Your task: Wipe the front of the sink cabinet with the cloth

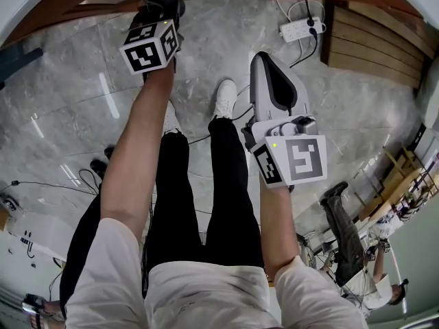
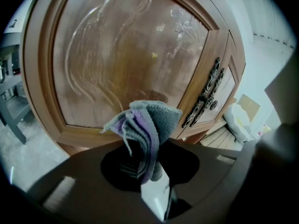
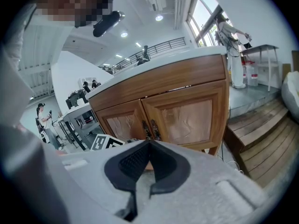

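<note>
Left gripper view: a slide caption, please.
Left claw shut on a grey cloth, close to the wooden cabinet door, beside its dark ornate handles.

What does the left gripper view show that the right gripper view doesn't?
Only the left gripper view: a grey-and-purple cloth pinched in the left gripper, held close to one carved door panel. Only the right gripper view: the right gripper shut on nothing, the whole cabinet under its white countertop, wooden steps beside it, and a person in the background. Both: the wooden cabinet doors and their dark ornate handles.
</note>
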A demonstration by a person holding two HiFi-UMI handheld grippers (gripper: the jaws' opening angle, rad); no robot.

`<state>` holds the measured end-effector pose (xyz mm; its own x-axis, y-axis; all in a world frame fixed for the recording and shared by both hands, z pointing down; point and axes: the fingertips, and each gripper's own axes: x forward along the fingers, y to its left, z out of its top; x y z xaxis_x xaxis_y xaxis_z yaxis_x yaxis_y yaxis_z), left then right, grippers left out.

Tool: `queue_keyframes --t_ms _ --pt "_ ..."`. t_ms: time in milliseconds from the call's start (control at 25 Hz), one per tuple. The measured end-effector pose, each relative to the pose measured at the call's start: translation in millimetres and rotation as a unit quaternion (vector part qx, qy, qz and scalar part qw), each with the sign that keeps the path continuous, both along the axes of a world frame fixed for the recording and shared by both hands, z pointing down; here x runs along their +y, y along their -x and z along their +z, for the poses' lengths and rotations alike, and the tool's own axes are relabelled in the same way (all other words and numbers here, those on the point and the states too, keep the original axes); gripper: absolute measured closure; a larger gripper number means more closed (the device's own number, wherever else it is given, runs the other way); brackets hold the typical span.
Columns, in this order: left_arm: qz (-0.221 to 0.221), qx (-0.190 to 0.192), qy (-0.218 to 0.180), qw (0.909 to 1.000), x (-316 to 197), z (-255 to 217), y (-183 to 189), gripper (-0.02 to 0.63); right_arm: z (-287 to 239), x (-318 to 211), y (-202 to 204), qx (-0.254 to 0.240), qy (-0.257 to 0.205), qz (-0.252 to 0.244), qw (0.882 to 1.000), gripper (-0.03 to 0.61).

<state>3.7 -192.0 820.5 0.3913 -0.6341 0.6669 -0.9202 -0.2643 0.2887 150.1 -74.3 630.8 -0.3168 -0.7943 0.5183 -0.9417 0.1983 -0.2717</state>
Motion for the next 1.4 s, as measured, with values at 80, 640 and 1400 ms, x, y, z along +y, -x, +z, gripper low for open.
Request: queue_keyframes --t_ms 80,640,1400 --pt "0.002 0.002 0.000 1.0000 -1 0 -4 0.517 0 -1 -2 0.001 0.000 -0.001 1.000 0.581" --pt "0.004 0.015 0.006 0.9999 0 2 -34 0.518 4 -2 -13 0.000 0.007 -0.006 1.000 0.581" --pt "0.054 0.016 0.009 0.9984 18 -1 -73 0.518 -3 -1 -20 -0.004 0.005 -0.003 1.000 0.581"
